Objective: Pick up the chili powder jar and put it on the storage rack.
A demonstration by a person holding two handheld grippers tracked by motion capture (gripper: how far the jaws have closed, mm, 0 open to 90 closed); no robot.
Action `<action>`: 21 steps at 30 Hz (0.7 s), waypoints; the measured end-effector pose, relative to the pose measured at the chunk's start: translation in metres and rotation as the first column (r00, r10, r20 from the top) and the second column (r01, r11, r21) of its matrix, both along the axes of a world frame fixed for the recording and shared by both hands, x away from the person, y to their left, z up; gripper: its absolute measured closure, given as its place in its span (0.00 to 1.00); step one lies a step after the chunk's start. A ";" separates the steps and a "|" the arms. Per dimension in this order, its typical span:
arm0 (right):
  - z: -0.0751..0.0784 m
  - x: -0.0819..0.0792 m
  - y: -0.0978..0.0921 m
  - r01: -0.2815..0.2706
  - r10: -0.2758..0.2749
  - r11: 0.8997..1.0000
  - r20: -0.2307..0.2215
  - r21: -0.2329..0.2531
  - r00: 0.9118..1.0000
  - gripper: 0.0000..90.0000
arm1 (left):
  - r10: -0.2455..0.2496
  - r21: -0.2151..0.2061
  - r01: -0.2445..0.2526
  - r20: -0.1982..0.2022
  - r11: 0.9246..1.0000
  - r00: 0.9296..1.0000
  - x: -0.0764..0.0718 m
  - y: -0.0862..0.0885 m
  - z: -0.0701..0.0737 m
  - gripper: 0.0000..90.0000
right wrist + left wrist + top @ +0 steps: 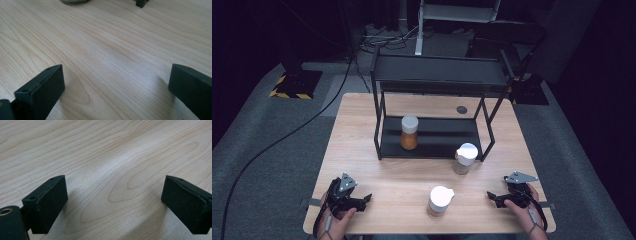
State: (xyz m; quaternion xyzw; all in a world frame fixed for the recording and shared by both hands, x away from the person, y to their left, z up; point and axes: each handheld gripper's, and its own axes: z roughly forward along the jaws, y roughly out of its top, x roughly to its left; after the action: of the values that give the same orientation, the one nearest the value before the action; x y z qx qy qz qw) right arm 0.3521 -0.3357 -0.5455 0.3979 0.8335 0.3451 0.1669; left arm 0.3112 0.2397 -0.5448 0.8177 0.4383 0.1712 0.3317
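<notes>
In my right gripper view a pale round base (74, 1) and a black frame foot (142, 3) are cut off by the top edge. In the high view my forearms run off below the tabletop's (362, 107) near edge, and the small dark disc (461, 109) near its far edge is too small to identify.

The table (362, 150) is pale wood with a wavy brown grain — darker loops and ovals run through it in both gripper views. The left gripper (368, 198) and right gripper (488, 195) are black, each topped by a grey plate. The rack (437, 75) is black. The jar on its lower shelf (409, 132) has orange contents and a pale grey lid. The jar by the rack's foot (463, 159) and the nearest jar (439, 201) wear white lids — the nearest shows amber below. The floor (262, 150) is grey, with a yellow-and-black striped base (292, 92).
</notes>
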 end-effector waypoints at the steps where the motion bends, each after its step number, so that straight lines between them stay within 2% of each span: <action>1: 0.000 0.000 0.000 -0.003 0.003 1.000 -0.002 -0.001 1.000 0.01 | 0.000 0.000 0.000 0.000 1.000 1.000 0.000 0.000 0.000 0.07; 4: 0.003 -0.001 0.003 -0.021 0.021 1.000 -0.018 -0.016 1.000 0.02 | 0.001 0.000 -0.001 0.000 1.000 1.000 0.000 0.000 0.000 0.07; 6: 0.006 -0.001 0.006 -0.029 0.029 0.999 -0.008 -0.021 1.000 0.02 | 0.001 -0.001 -0.001 0.000 1.000 1.000 0.000 0.000 0.000 0.07; 21: 0.036 -0.003 0.014 -0.055 0.055 0.998 0.021 0.006 0.998 0.03 | 0.005 -0.001 -0.005 -0.001 1.000 1.000 0.000 0.000 0.000 0.07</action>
State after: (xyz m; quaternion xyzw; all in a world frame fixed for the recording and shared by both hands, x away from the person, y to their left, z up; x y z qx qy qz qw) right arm 0.3495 -0.3215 -0.5098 0.3718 0.8411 0.3565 0.1648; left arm 0.3111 0.2397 -0.5448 0.8165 0.4407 0.1715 0.3313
